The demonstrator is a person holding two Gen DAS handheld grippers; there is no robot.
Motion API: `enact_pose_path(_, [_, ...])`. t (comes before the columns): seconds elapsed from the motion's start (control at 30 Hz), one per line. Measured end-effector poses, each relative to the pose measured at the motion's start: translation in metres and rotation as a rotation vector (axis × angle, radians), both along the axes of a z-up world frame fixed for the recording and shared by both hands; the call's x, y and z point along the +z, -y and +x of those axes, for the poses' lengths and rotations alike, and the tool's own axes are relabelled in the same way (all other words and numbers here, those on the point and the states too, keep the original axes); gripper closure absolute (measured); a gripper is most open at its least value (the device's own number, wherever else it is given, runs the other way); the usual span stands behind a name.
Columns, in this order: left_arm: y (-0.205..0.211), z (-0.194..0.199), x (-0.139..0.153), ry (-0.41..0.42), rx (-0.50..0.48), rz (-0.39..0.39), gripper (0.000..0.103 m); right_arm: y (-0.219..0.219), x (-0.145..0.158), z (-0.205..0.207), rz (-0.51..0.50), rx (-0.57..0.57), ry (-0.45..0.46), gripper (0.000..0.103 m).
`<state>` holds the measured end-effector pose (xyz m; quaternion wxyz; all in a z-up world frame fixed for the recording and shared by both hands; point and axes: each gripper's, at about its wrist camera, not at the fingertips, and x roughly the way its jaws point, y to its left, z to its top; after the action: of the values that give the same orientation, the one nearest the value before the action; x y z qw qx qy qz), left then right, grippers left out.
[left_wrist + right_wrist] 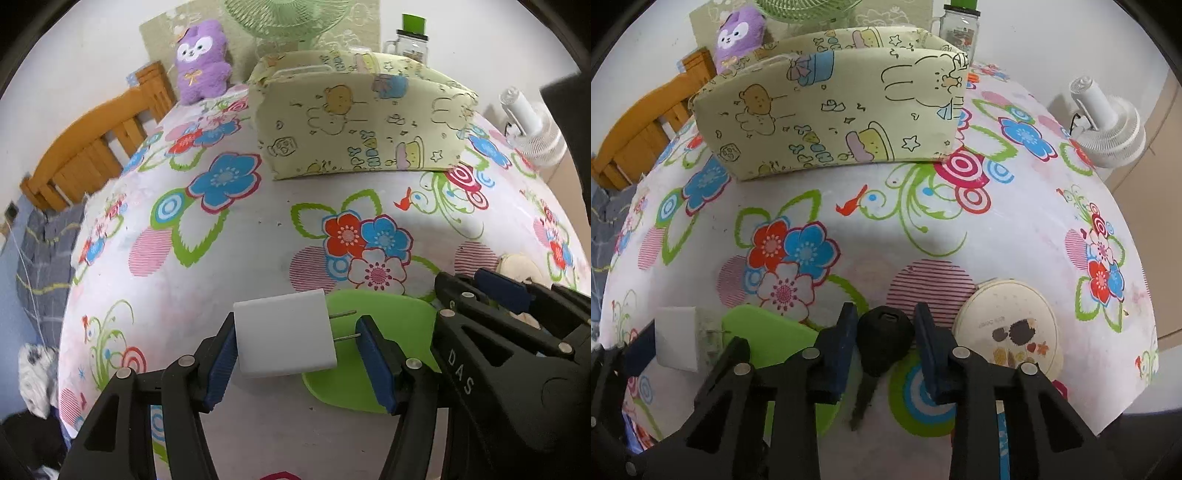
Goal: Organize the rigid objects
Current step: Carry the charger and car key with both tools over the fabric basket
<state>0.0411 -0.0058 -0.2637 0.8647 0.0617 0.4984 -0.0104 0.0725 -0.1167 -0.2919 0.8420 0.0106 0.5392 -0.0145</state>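
In the left wrist view my left gripper [297, 360] is shut on a white charger plug [284, 332]. One blue pad presses the plug's body and the other meets its metal prongs. Under it lies a flat green card [388, 325] on the flowered tablecloth [258, 229]. My right gripper [888, 345] is shut on the black head of a key [884, 336], whose blade points back towards the camera. In the right wrist view, the charger [679, 339] and the green card [768, 332] are at the left. The right gripper [472, 284] stands close beside the left one.
A round cream compact [1012, 328] lies right of the key. A yellow-green cartoon-print box [827, 110] stands open-topped at the back, with a purple plush [201, 62] and a glass jar [410, 40] behind it. A white fan [1108, 122] stands at the far right. The table drops off at the left by a wooden frame [92, 147].
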Motion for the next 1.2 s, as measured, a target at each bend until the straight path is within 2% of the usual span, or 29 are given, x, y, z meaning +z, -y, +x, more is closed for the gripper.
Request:
enact_pose_path(0.17, [0.002, 0.004, 0.0, -0.01, 0.009, -0.022, 0.038, 0.005, 0.001, 0.001, 0.025, -0.013, 0.003, 0.069])
enact_pose_path(0.5, [0.014, 0.019, 0.014, 0.004, 0.005, -0.067, 0.038, 0.02, 0.019, 0.016, 0.001, -0.035, 0.044, 0.069])
enact_pose_path(0.87, [0.021, 0.033, 0.053, 0.078, -0.005, -0.073, 0.038, 0.025, 0.064, 0.026, 0.004, -0.041, 0.122, 0.069])
enact_pose_path(1.2, [0.022, 0.035, 0.087, 0.098, 0.015, -0.086, 0.038, 0.026, 0.104, 0.03, -0.001, -0.021, 0.169, 0.069])
